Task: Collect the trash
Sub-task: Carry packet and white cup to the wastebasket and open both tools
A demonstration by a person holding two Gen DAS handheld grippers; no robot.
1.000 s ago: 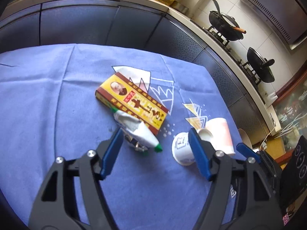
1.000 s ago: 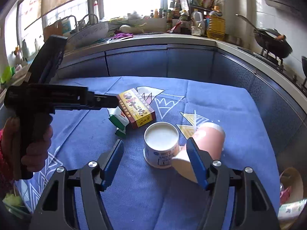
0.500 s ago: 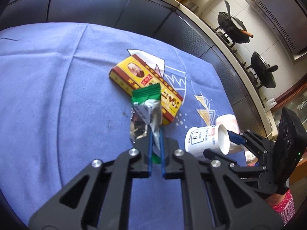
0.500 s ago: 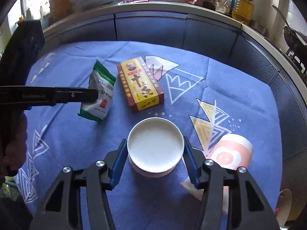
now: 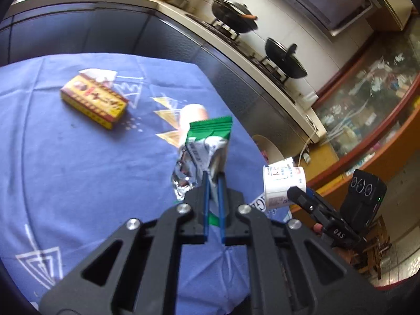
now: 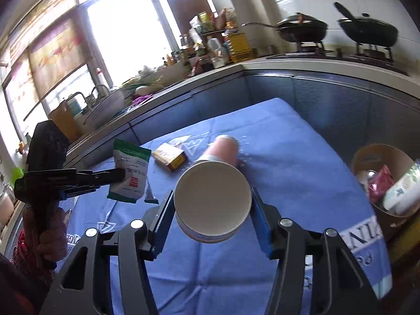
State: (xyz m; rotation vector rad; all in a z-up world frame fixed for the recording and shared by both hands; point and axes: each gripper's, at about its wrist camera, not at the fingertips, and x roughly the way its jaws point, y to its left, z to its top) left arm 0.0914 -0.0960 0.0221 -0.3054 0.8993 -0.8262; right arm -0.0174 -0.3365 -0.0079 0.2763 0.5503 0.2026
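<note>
My left gripper is shut on a green and white foil wrapper and holds it above the blue tablecloth. It also shows in the right wrist view. My right gripper is shut on a white paper cup, lifted off the table; the cup also shows in the left wrist view. A yellow and red box and a pink cup on its side lie on the cloth. A round trash bin with trash in it stands off the table's right edge.
Dark cabinets and a counter with bottles, two black pans on a stove and a sink run behind the table. A glass cabinet stands to the right.
Both grippers have lifted their loads and swung right towards the table's right edge. The right gripper has raised the white cup off the cloth. The bin has come into view.
</note>
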